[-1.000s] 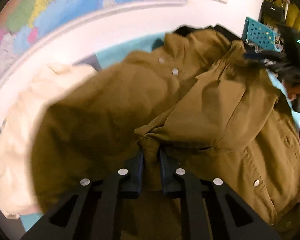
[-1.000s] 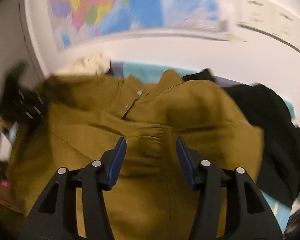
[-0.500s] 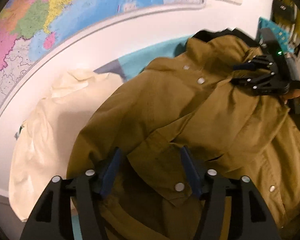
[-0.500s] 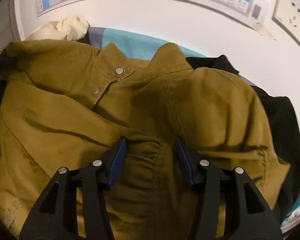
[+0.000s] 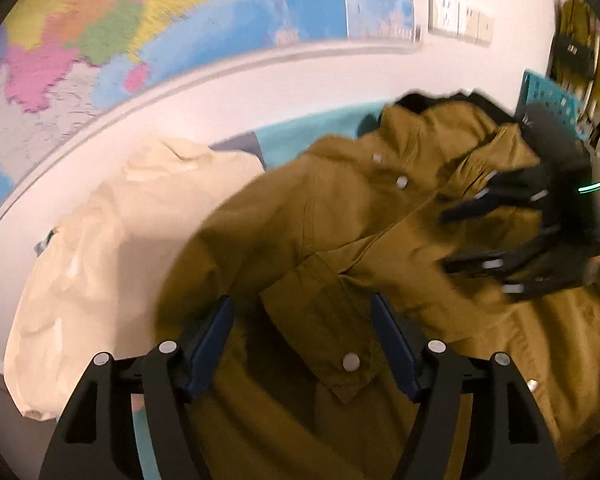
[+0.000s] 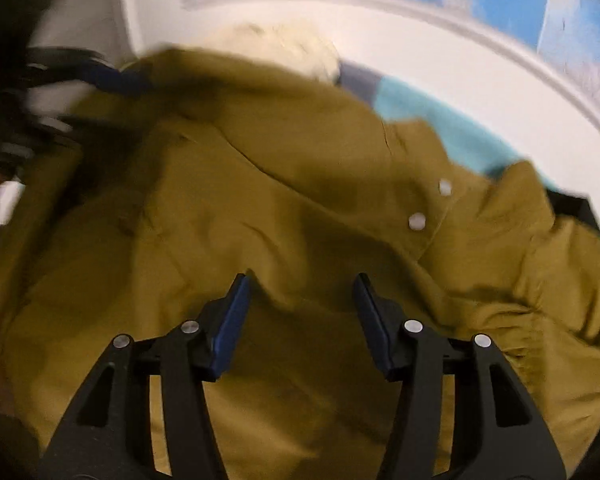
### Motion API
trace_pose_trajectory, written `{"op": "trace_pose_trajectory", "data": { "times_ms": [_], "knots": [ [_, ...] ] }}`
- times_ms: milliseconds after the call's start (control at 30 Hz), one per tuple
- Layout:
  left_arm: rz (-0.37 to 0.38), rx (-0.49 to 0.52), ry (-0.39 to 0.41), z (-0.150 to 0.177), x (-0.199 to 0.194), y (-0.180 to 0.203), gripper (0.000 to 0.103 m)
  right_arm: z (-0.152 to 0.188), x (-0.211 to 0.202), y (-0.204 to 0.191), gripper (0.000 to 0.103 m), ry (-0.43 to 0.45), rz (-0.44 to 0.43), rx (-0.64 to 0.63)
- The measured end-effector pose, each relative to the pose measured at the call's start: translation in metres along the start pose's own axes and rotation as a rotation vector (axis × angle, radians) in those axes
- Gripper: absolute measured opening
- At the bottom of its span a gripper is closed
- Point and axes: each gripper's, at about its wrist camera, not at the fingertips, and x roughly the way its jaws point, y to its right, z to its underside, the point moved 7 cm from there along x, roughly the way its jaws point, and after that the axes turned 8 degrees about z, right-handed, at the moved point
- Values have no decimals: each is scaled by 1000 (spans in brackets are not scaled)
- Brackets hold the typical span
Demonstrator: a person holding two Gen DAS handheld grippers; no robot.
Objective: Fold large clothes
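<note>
An olive-brown jacket [image 5: 340, 224] with silver snaps lies spread on the teal surface [image 5: 300, 136]. One sleeve is folded across its front. My left gripper [image 5: 302, 312] hovers open over the sleeve's cuff [image 5: 332, 344], which lies below the gap without the blue pads pressing it. In the left wrist view my right gripper [image 5: 520, 232] is a blurred black shape over the jacket's right part, near the collar. My right gripper [image 6: 302, 286] is open just above the jacket's [image 6: 280, 200] body, with nothing pinched. The left gripper [image 6: 60, 72] blurs at the upper left of the right wrist view.
A cream garment [image 5: 120, 240] lies heaped left of the jacket. A black garment [image 6: 572, 208] sits behind its collar. A blue perforated basket [image 5: 548, 96] stands at the far right. A white wall with a coloured map [image 5: 140, 40] backs the surface.
My left gripper let go of the folded sleeve, opened wide and drew back slightly. My right gripper swept sideways and lower across the jacket, staying open.
</note>
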Motion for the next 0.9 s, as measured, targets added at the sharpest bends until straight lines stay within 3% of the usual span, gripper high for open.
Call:
{"op": "trace_pose_trajectory", "data": {
  "times_ms": [100,167,200,333,433,533,633,667,700,733,800,900],
  "knots": [
    [-9,-27,58,10,-30,-4,70,2,9,9,52,-14,-2,84],
    [-24,-40,84,22,-48,-9,71,0,-3,9,52,3,26,97],
    [-27,-41,87,26,-52,-10,72,-3,-17,3,53,36,-2,105],
    [-54,-75,81,45,-59,-18,72,-8,-72,-54,57,143,-288,64],
    [-34,-130,90,52,-59,-27,72,0,-89,-127,60,123,-529,-7],
    [-14,-172,94,54,-56,-31,72,8,-75,-188,61,35,-666,-44],
    [-19,-179,94,57,-58,-31,72,19,-59,-230,60,-40,-700,-83],
    [-14,-181,97,59,-60,-30,72,19,-57,-242,48,-41,-721,-91],
    [-14,-182,102,59,-62,-30,72,21,-60,-247,20,-47,-741,-101],
    [-18,-185,108,60,-65,-29,72,18,-63,-252,5,-46,-776,-102],
    [-15,-188,121,60,-71,-30,72,2,-83,-247,4,3,-811,-90],
    [-6,-193,160,55,-89,-34,72,-28,-128,-220,4,107,-792,-100]
  ]
}}
